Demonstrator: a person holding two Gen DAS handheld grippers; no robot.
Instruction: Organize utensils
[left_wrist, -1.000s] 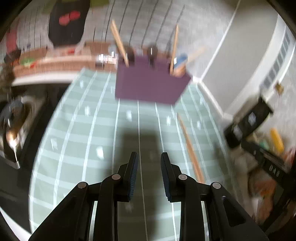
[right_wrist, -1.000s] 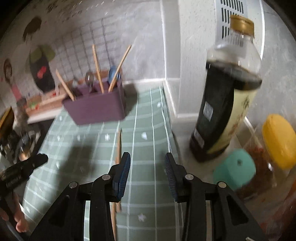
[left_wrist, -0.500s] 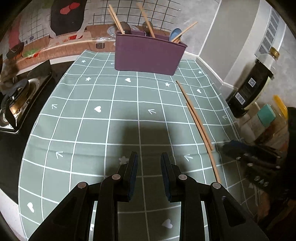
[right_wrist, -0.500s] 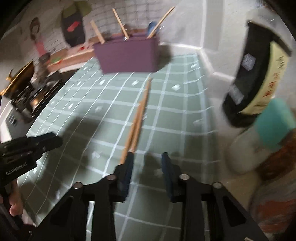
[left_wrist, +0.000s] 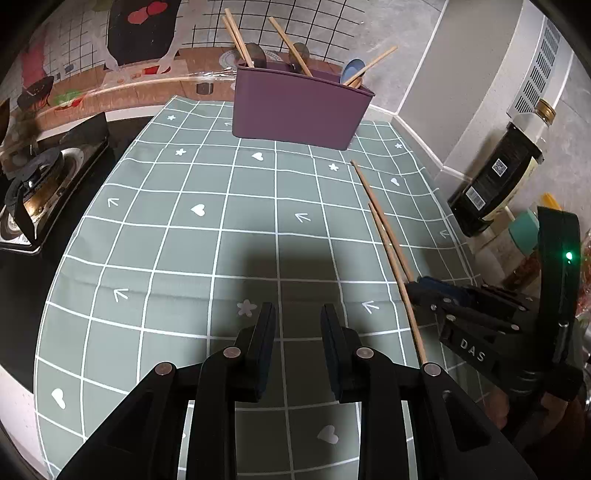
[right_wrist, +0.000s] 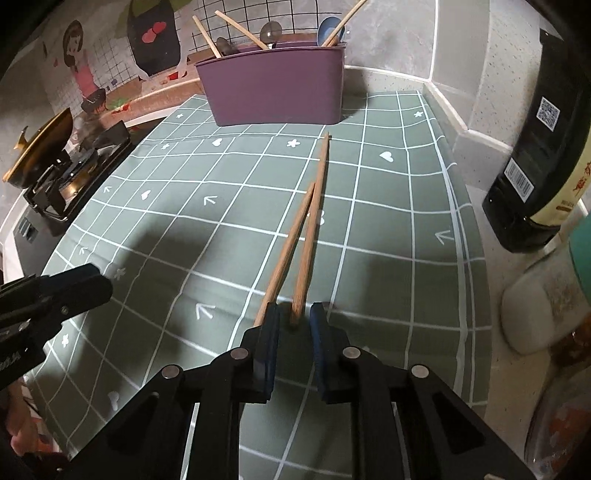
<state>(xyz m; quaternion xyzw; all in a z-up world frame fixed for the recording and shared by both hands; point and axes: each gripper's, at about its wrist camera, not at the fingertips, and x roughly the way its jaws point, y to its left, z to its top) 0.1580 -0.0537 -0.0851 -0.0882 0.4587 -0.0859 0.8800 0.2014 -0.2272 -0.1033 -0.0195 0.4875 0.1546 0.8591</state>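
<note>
Two wooden chopsticks (right_wrist: 308, 229) lie side by side on the green checked mat (right_wrist: 388, 229), pointing toward a purple utensil holder (right_wrist: 277, 88) that holds more chopsticks and spoons. My right gripper (right_wrist: 294, 310) is down at their near ends with its jaws closing. One chopstick end sits in the gap, clear of both pads, and the other runs against the left finger. In the left wrist view the same chopsticks (left_wrist: 384, 229) reach the right gripper (left_wrist: 424, 284). My left gripper (left_wrist: 297, 310) hovers open over the mat (left_wrist: 184, 240) with nothing in it, the holder (left_wrist: 299, 107) far ahead.
A gas stove (left_wrist: 33, 184) sits off the mat's left edge. A dark sauce bottle (right_wrist: 543, 147) and several jars stand along the right wall, close beside the right gripper. The left gripper (right_wrist: 92, 280) shows at the left of the right wrist view.
The right gripper dropped from beside the sauce bottle to the chopsticks' near ends and its jaws narrowed around one. The left gripper drifted back from the holder, then held still.
</note>
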